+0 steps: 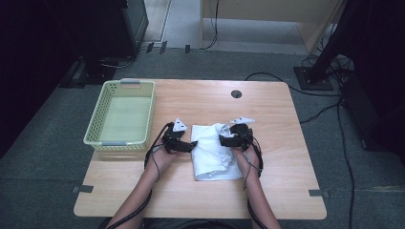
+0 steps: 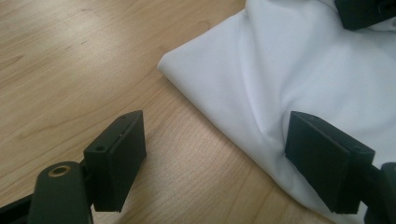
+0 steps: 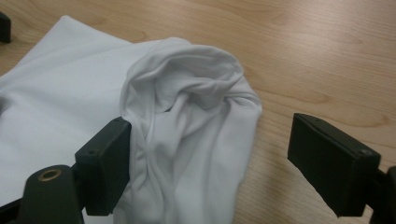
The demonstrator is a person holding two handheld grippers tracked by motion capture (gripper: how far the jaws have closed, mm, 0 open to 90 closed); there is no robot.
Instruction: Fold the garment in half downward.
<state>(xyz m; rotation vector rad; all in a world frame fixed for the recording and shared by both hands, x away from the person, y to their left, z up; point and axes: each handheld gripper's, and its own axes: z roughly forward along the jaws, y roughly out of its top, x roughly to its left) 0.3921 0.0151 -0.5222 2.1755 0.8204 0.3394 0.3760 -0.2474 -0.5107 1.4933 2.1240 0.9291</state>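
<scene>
Both claws stand spread: the left claw (image 2: 215,163) straddles the white cloth's (image 1: 215,152) folded edge mid-desk (image 1: 267,195), the right claw (image 3: 210,168) brackets its bunched corner, probably poised to fold.

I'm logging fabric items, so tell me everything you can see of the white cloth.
The white cloth is soft, thin-looking fabric, folded into a rough rectangle and lying flat on the wooden table between both claws. Its far right corner is bunched into a wrinkled lump. The left claw straddles its near-left edge; the right claw straddles the lump, one jaw against it.
</scene>
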